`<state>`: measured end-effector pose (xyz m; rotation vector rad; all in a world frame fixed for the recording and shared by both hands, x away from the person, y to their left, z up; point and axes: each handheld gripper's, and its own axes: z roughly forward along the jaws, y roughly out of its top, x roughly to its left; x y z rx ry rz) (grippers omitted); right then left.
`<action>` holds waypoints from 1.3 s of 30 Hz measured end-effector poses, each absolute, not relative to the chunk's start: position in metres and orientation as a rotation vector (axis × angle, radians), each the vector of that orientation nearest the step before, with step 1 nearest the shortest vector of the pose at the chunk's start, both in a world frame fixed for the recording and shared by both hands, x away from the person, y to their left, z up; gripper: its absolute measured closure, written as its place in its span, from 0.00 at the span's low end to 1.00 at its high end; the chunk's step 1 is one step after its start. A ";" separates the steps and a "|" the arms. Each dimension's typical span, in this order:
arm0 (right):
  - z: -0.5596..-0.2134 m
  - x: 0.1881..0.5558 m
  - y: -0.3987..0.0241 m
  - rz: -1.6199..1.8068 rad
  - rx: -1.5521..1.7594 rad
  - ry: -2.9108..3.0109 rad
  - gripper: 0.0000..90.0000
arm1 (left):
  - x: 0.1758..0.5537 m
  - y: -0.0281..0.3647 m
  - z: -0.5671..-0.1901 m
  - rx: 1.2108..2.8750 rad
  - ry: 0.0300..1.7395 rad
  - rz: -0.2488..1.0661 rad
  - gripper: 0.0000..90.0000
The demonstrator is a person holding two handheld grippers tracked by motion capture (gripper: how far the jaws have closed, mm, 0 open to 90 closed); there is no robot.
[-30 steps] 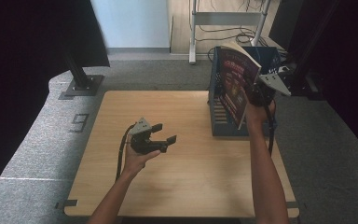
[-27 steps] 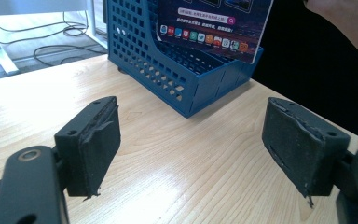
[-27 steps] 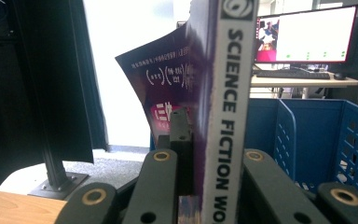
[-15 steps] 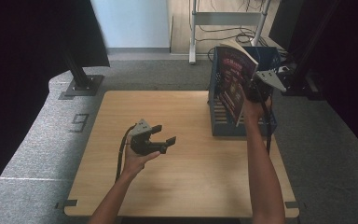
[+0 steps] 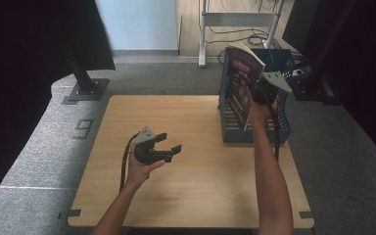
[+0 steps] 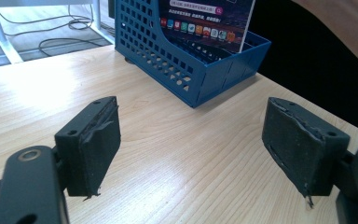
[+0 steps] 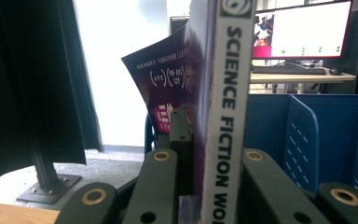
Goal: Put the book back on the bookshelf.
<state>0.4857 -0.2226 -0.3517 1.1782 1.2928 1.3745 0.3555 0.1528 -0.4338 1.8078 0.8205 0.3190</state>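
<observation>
The magazine (image 5: 241,83) stands upright at the far right of the table (image 5: 196,196), its lower part inside the blue rack (image 5: 254,131); we see its cover facing left and tilted a little that way, its top well above the rack's walls; the right gripper (image 5: 260,93) pinches it from the near side, jaws pressed on either side of the spine; in the right gripper view the spine (image 7: 226,116) runs straight up between the two black jaws, the front cover curling away to the left, and the rack's slotted blue divider (image 7: 303,140) stands just right of it. The left gripper (image 5: 169,147) hovers over the middle of the table, well apart from the rack; we find its pads (image 6: 95,140) spread wide with bare wood between them; in its own view the rack (image 6: 200,70) sits far ahead.
</observation>
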 end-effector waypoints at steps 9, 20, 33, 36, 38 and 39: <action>-0.361 0.501 -0.213 1.343 1.166 1.307 0.91 | 0.353 0.160 -0.434 1.797 0.832 0.324 0.22; -0.370 0.514 -0.206 1.303 1.139 1.319 0.91 | 0.352 0.165 -0.439 1.794 0.848 0.323 0.22; -0.391 0.532 -0.200 1.281 1.158 1.345 0.90 | 0.354 0.167 -0.447 1.799 0.866 0.322 0.22; -0.401 0.533 -0.199 1.285 1.172 1.353 0.90 | 0.354 0.168 -0.449 1.799 0.872 0.319 0.22; -0.405 0.532 -0.199 1.281 1.176 1.366 0.90 | 0.354 0.168 -0.450 1.801 0.871 0.319 0.22; -0.407 0.531 -0.199 1.280 1.172 1.369 0.90 | 0.354 0.167 -0.451 1.802 0.871 0.319 0.22</action>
